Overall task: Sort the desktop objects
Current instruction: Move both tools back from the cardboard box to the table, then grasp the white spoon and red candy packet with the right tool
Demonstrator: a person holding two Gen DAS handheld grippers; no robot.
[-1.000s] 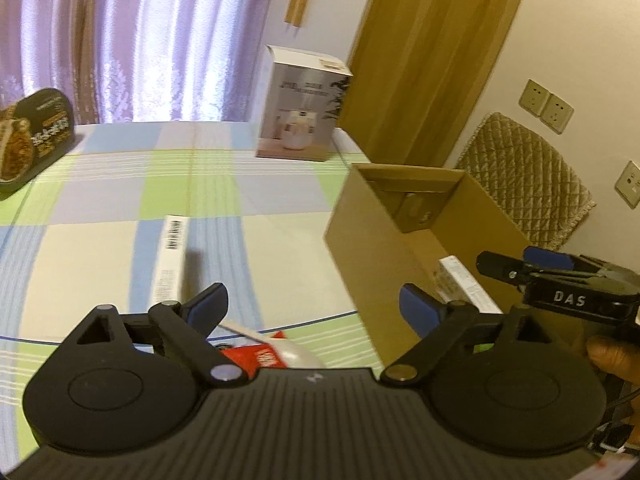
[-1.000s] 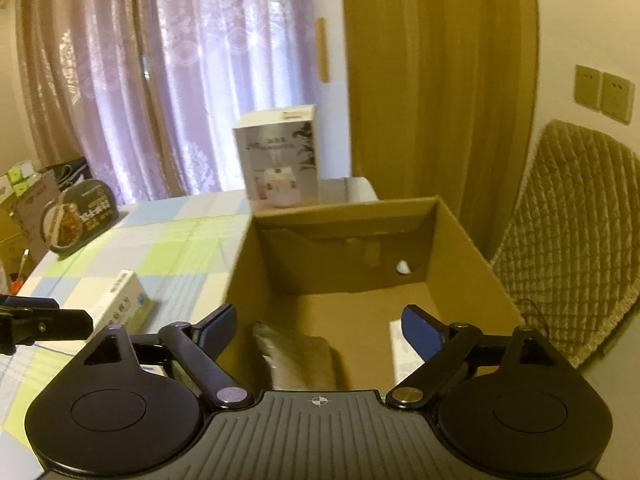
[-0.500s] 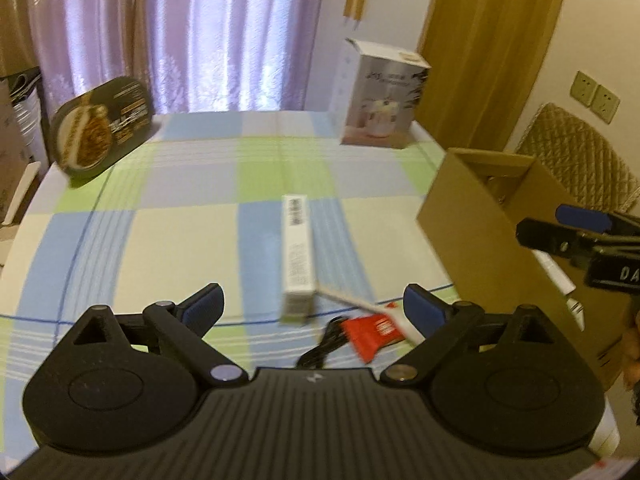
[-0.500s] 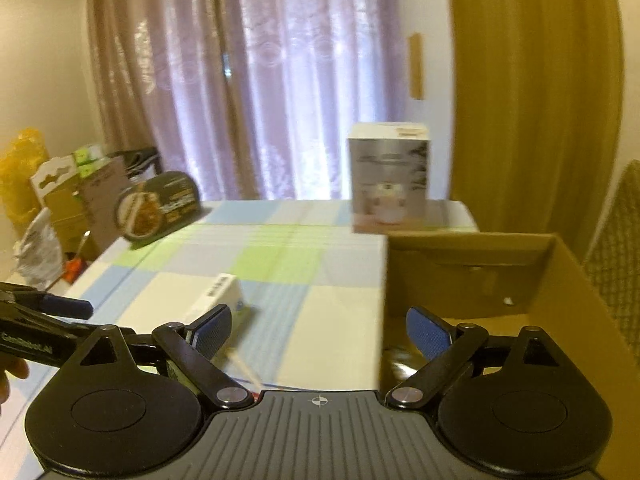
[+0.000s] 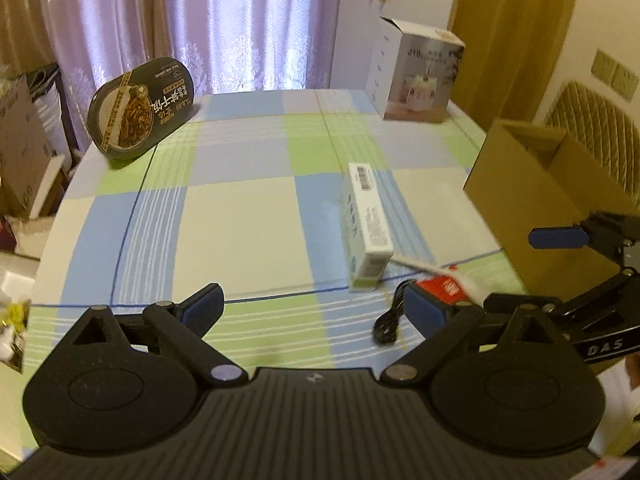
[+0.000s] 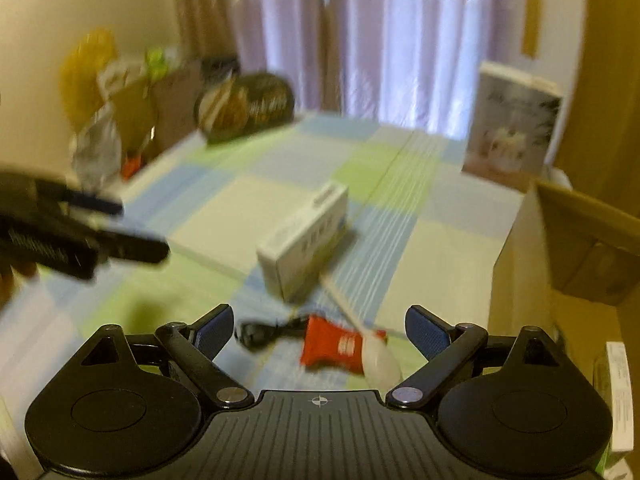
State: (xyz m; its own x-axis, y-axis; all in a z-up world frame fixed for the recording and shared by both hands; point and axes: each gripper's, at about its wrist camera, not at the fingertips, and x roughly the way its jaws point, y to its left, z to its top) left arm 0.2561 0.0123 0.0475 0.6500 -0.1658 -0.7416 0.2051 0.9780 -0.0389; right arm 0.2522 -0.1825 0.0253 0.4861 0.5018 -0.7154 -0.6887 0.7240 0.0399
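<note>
A: Swung away from the cardboard box (image 5: 532, 184), both of them. A second back, aimed down into it; now turned out over the counter (image 5: 240, 216), box off at three o'clock in the left view and at the right edge in the right view.

B: Meaning?

A: Probably a drop just finished and a hunt on for the next piece.

B: Contents of the box?

A: Barely visible now. Only a white carton (image 6: 620, 396) low at the right rim of the right view, apparently inside; hard to confirm.

B: Left out on the counter?

A: White carton on its side (image 5: 366, 224) around one o'clock in the left view. Red-and-white sachet (image 6: 340, 346) just nearer, thin white stick (image 5: 416, 264) across it, black cable (image 5: 388, 320) beside. Printed box (image 5: 416, 76) and oval tin (image 5: 140, 108) at the far edge.

B: Fingers?

A: Left gripper (image 5: 314, 308) spread wide, empty. Right gripper (image 6: 318, 330) likewise, parted above the sachet, touching nothing.
</note>
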